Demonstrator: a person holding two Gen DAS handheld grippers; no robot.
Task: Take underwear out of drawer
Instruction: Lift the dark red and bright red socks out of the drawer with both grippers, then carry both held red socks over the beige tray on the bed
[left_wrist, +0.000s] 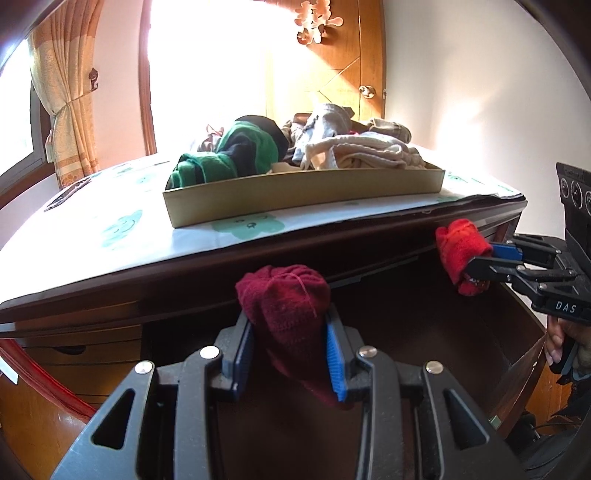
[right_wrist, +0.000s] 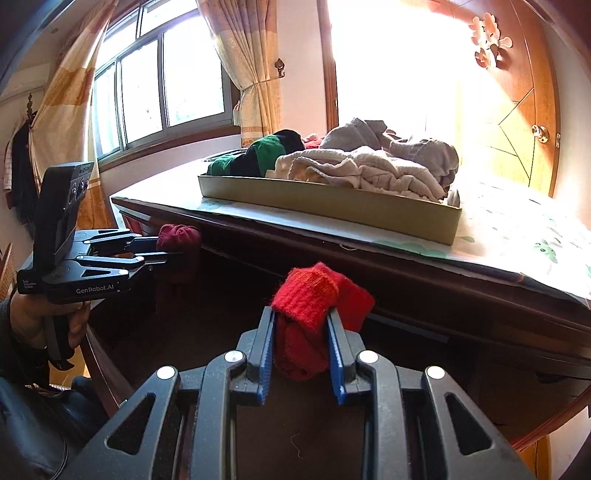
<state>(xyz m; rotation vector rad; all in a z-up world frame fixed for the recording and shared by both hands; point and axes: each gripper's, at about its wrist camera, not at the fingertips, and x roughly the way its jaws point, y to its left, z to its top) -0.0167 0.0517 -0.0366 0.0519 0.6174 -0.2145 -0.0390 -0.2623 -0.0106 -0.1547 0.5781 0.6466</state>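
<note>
Blue-padded left gripper (left_wrist: 290, 354) clamps a dark red knit bundle (left_wrist: 286, 306), long axis upright, bunched end up, above the open drawer (left_wrist: 517, 332). Right gripper (right_wrist: 301, 350) pinches a bright red bundle (right_wrist: 314, 306), likewise upright.

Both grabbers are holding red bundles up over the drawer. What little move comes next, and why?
Probably lift both toward the tray on top. The left gripper grips a dark red bundle and the right gripper a bright red bundle, both above the open drawer; the tray already holds clothes.
</note>
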